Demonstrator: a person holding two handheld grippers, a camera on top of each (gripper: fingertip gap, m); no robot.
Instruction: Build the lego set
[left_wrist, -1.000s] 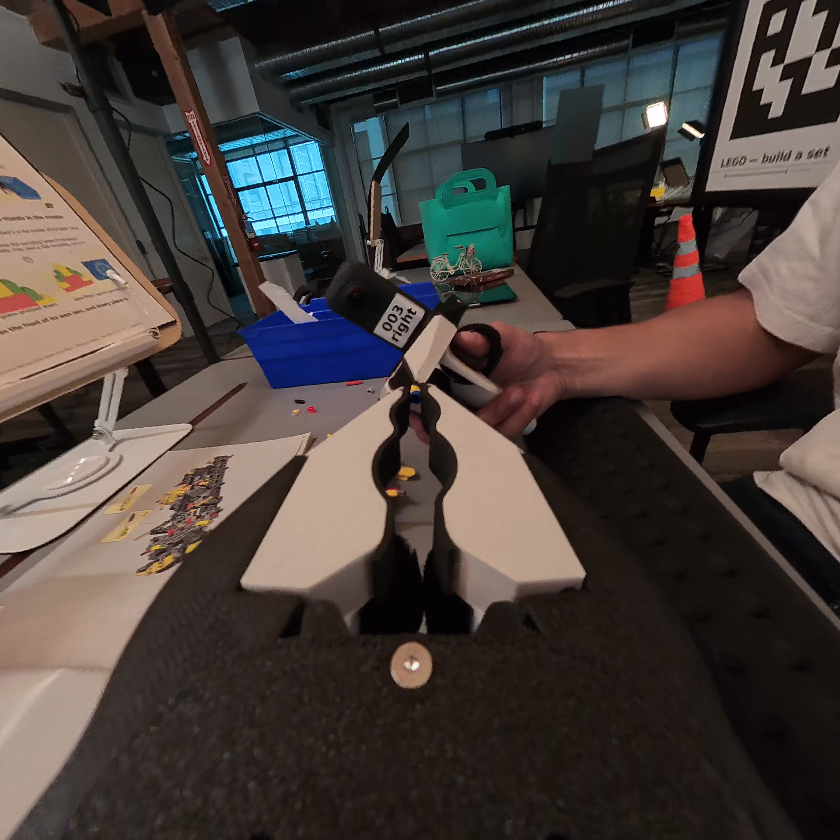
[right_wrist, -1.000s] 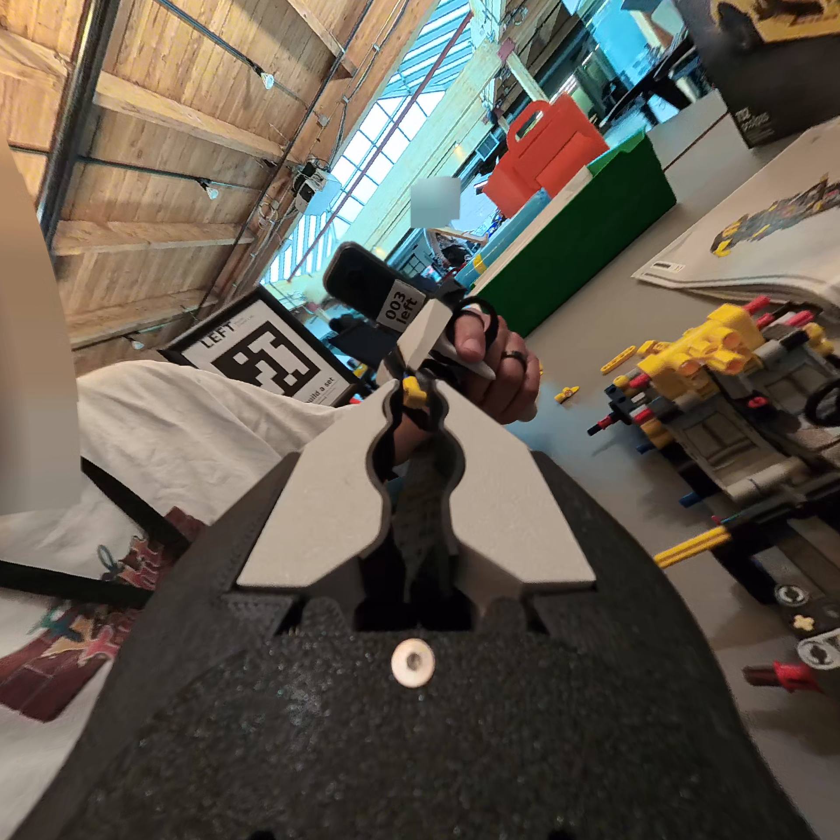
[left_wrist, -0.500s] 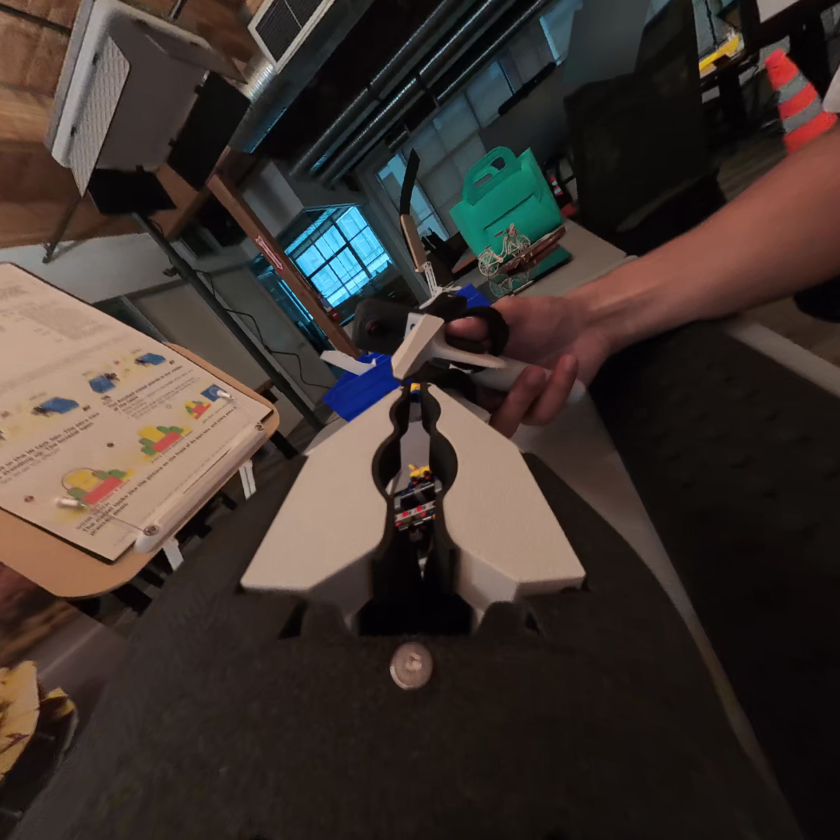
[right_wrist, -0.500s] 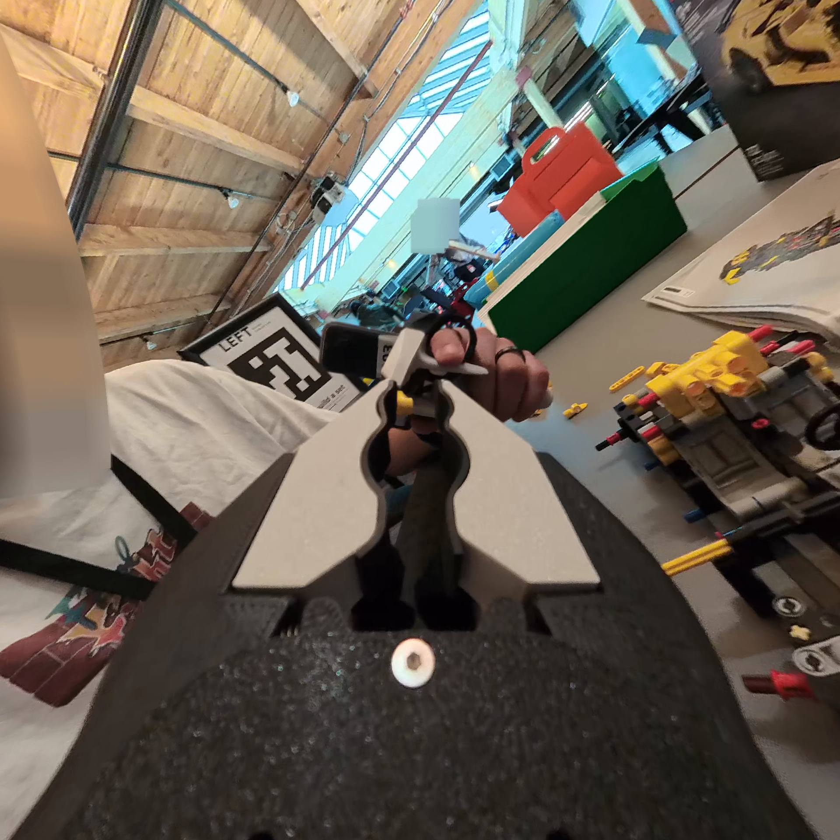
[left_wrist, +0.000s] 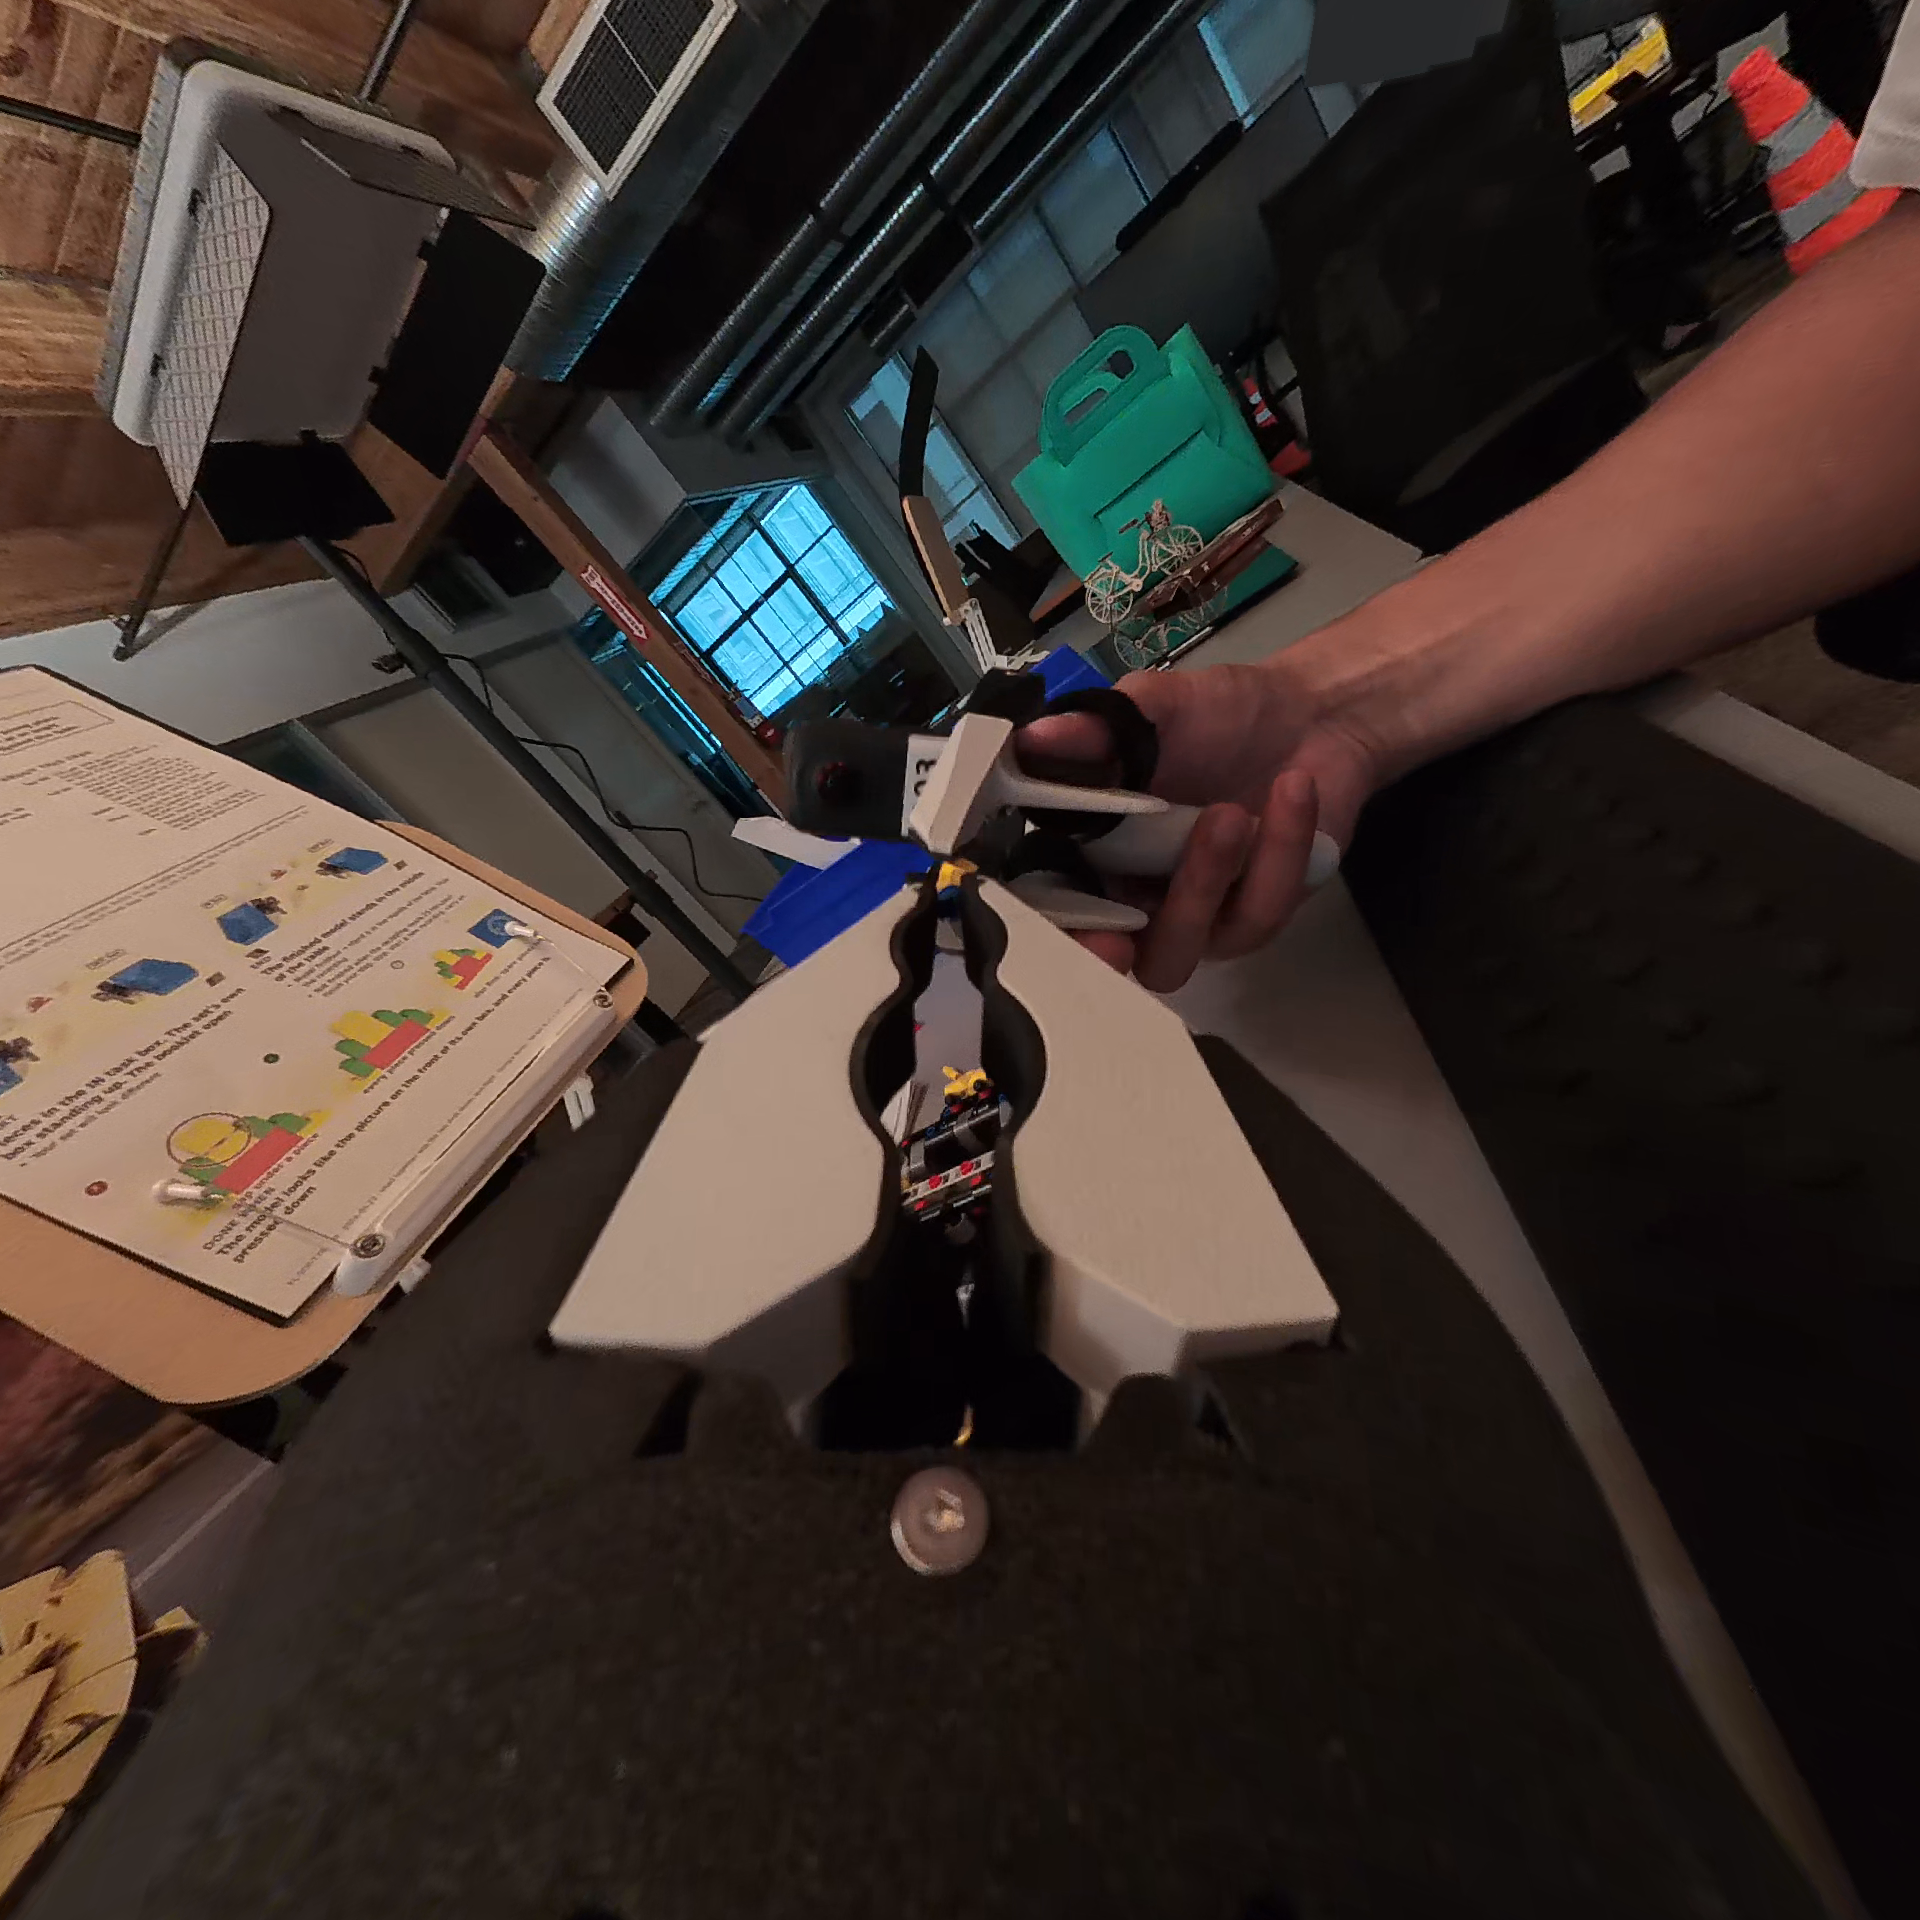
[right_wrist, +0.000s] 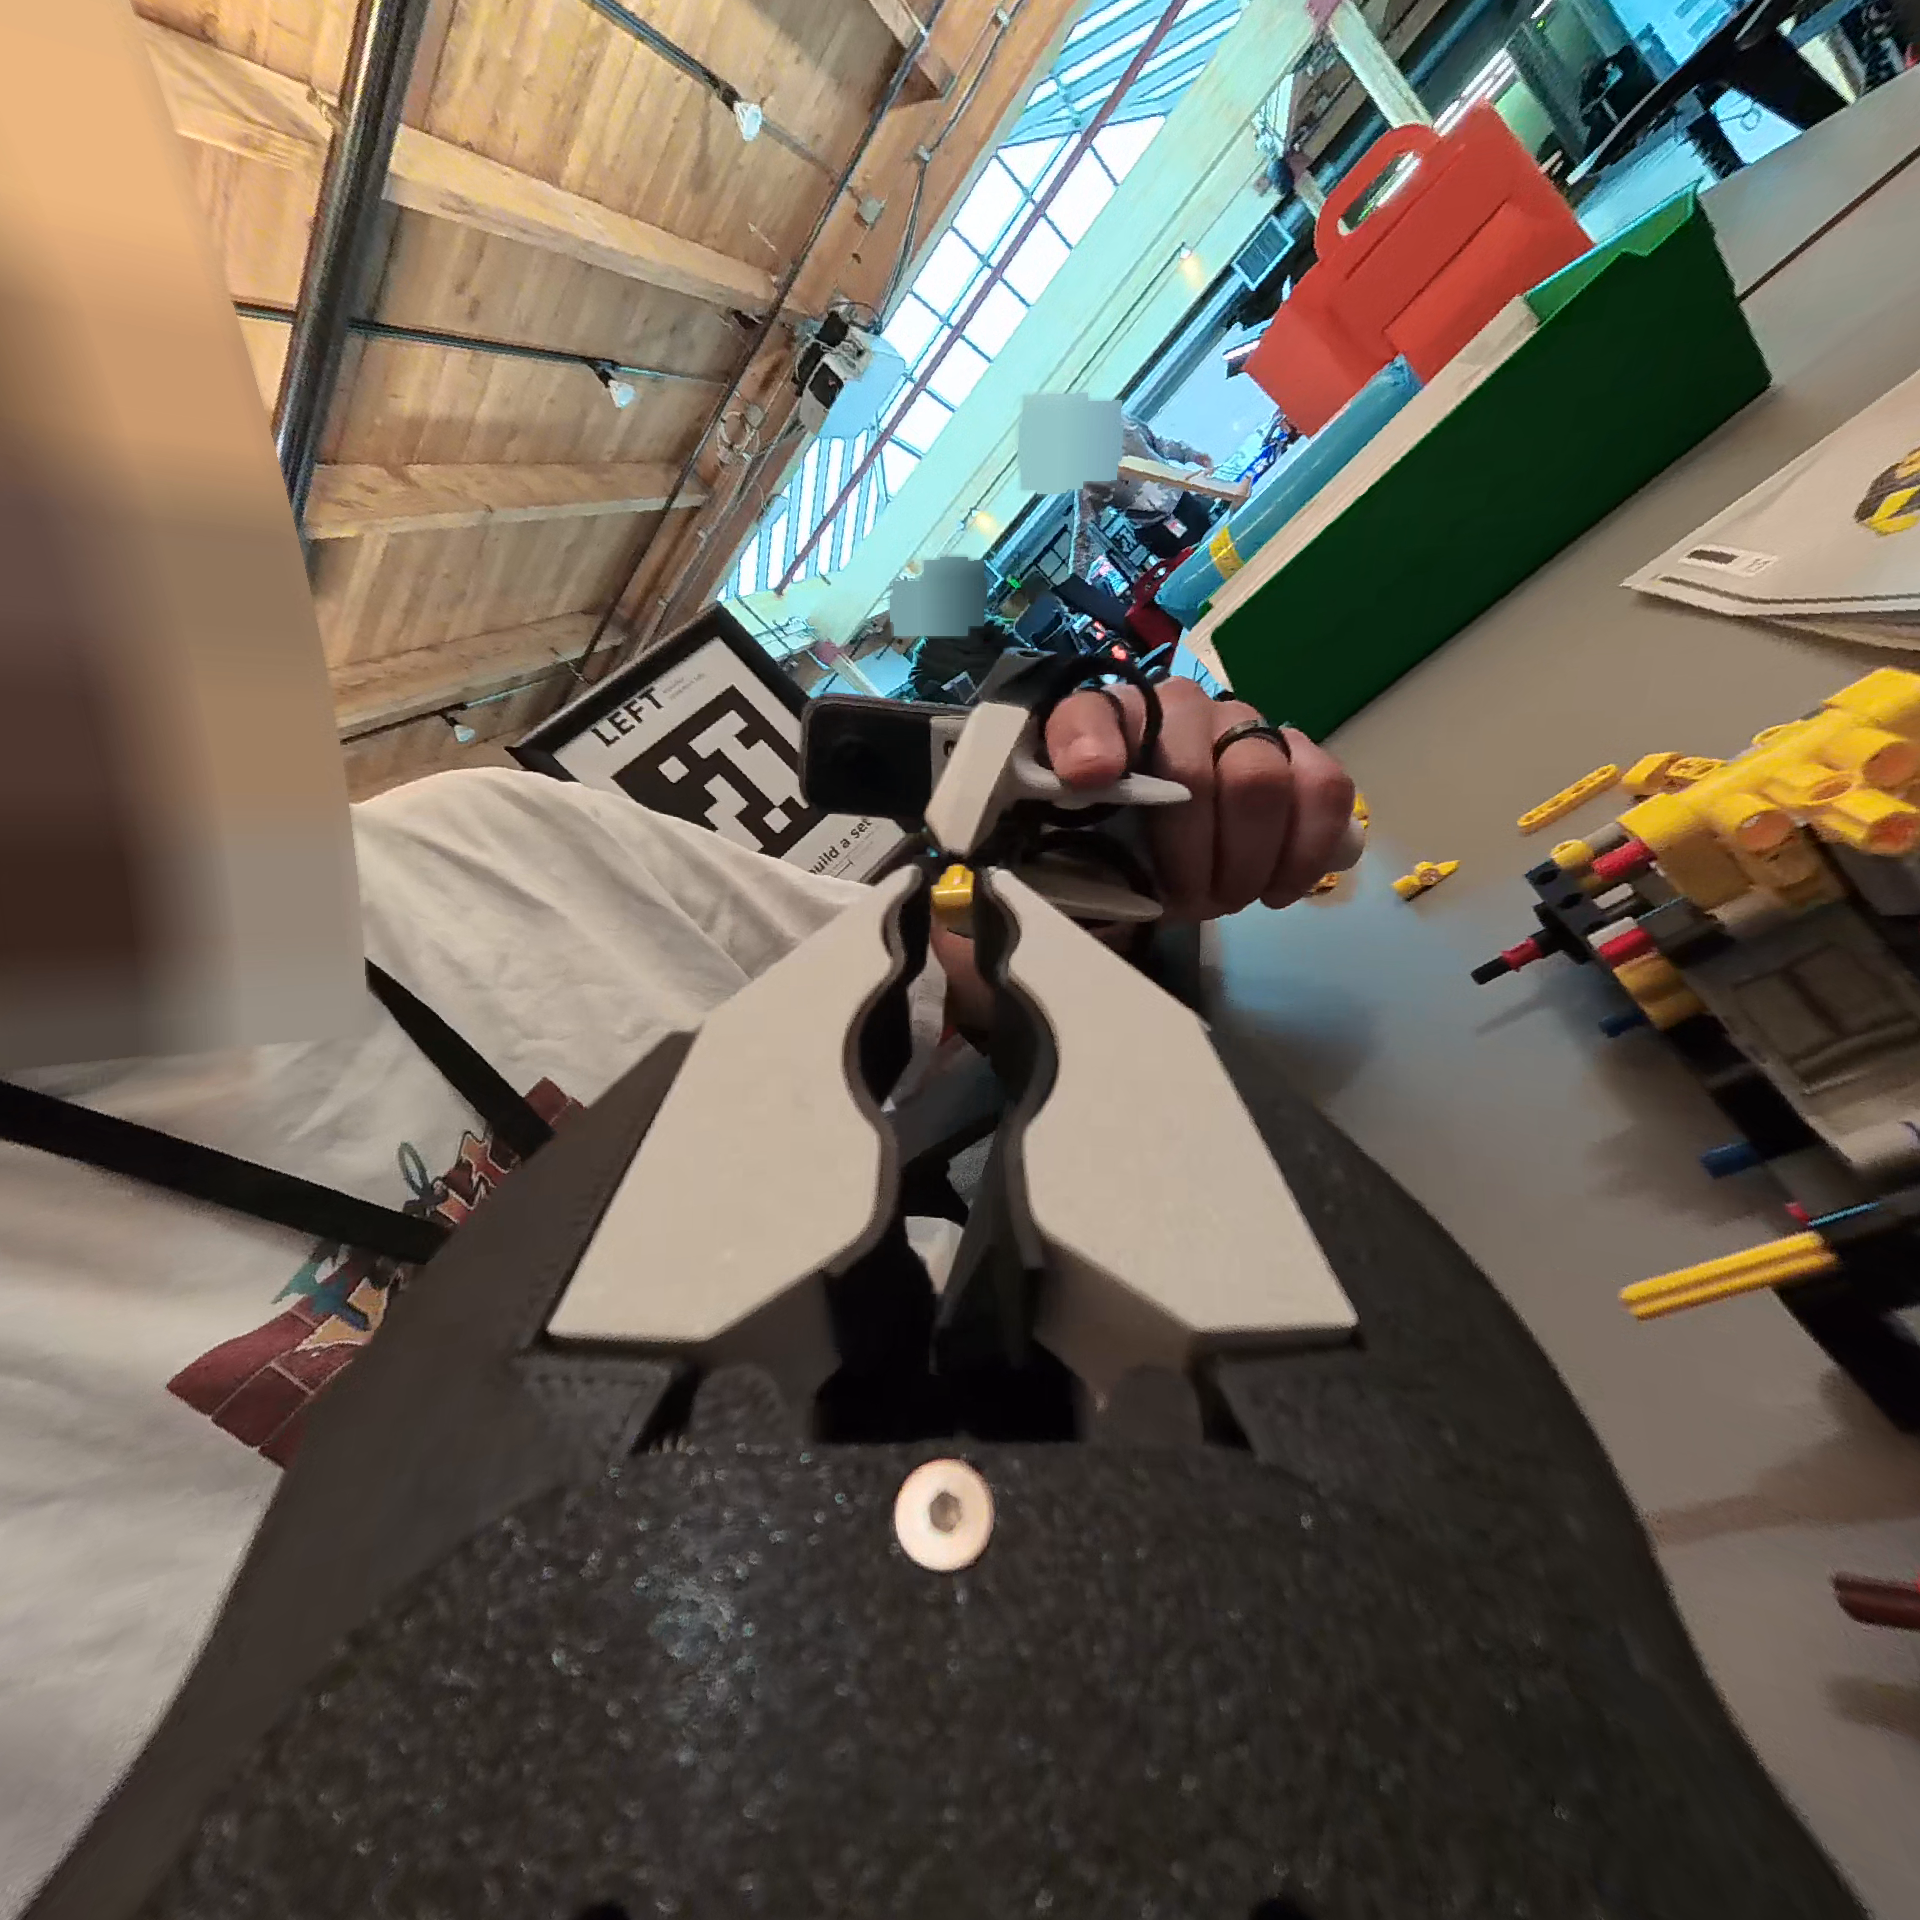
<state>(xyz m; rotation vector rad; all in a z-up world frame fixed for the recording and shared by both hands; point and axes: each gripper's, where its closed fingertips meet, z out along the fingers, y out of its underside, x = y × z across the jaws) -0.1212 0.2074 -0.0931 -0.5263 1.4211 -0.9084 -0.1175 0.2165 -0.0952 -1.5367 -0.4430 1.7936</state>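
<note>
Both grippers are tilting upward, tips meeting.
Left gripper (left_wrist: 943, 896) and right gripper (right_wrist: 948, 883) fingers are clamping one yellow piece (right_wrist: 950, 889), left of the model (right_wrist: 1756, 914).

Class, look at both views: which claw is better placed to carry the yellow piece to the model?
Probably right. The yellow piece sits at the tips of the right claw, and the model lies close beside it. Whether the left claw grips it too is unclear.

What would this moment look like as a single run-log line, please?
left claw: shut on yellow piece | right claw: shut on yellow piece | model: on table
</note>
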